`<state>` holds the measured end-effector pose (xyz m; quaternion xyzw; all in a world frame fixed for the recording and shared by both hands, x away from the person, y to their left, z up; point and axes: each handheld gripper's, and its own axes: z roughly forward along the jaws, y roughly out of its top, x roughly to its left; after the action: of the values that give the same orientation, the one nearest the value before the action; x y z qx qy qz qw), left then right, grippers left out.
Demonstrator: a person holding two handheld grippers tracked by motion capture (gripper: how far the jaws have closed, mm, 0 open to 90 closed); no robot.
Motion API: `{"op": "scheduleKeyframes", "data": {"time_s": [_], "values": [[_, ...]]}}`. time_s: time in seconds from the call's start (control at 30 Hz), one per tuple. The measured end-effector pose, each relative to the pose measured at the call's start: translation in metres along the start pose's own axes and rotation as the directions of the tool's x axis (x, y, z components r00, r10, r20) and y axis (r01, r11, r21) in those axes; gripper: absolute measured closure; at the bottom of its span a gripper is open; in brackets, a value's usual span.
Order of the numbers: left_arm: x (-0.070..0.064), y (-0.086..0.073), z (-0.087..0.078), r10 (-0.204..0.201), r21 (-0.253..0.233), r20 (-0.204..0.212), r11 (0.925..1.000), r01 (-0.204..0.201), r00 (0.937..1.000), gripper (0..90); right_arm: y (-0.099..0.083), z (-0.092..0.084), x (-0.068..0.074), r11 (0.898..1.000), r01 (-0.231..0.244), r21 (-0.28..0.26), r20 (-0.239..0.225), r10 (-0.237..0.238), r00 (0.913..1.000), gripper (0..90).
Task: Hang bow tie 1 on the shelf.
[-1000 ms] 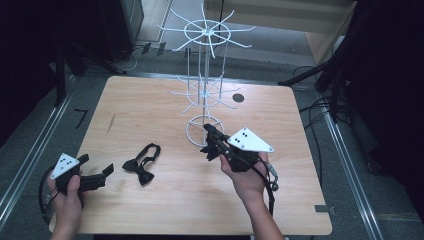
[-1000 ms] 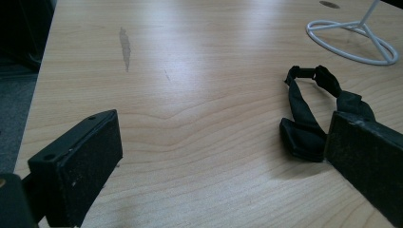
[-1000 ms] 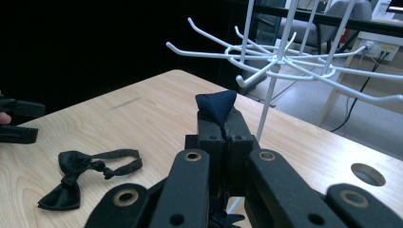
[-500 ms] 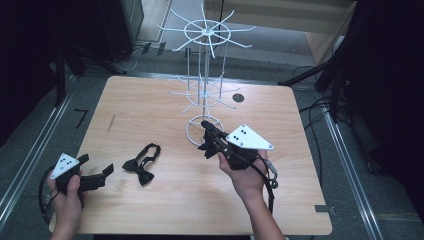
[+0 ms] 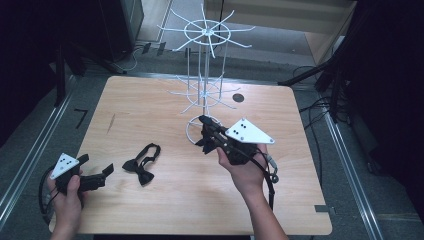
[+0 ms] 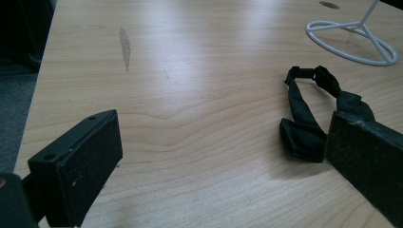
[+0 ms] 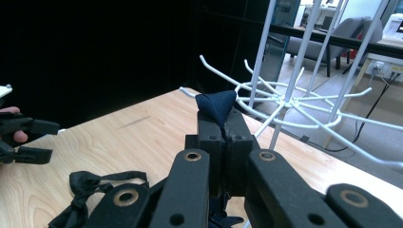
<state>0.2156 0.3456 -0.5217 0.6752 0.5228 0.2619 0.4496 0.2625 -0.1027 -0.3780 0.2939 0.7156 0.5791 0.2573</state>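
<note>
Left tongs [image 5: 102,175] low and level, jaws wide apart, right tongs [image 5: 206,131] raised, jaws pressed together

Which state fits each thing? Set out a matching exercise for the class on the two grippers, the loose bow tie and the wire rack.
Things:
1. left gripper
2. right gripper
3. black bow tie
4. white wire rack

States:
A. stands upright on the table
B. lies flat on the table
C. open, holding nothing
D. shut on a dark blue cloth

Pairs: 1-C, 2-D, 3-B, 4-A
</note>
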Motion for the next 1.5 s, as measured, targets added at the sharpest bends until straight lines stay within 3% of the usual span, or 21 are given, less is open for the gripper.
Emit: {"op": "scheduleKeyframes", "data": {"time_s": [0.27,0.7,1.0,1.5], "values": [[0.000,0.000,0.000,-0.003,-0.002,0.001,1.0000,0.003,1.0000,0.0,0.006,0.002,-0.004,1.000,0.006,-0.001,0.005,-0.006,1.0000,89.8],[0.000,0.000,0.000,-0.003,-0.002,0.001,1.0000,0.003,1.0000,0.0,0.001,0.005,-0.023,0.999,-0.051,0.005,0.022,0.051,0.9984,89.7],[0.000,0.000,0.000,-0.001,0.000,0.002,1.0000,0.001,1.0000,0.0,-0.011,0.014,-0.033,0.995,-0.090,0.038,0.053,0.088,0.9947,89.6],[0.000,0.000,0.000,0.000,0.000,0.003,1.0000,0.000,1.0000,0.0,-0.020,0.036,-0.036,0.989,-0.134,0.070,0.125,0.124,0.9844,89.1]]}}
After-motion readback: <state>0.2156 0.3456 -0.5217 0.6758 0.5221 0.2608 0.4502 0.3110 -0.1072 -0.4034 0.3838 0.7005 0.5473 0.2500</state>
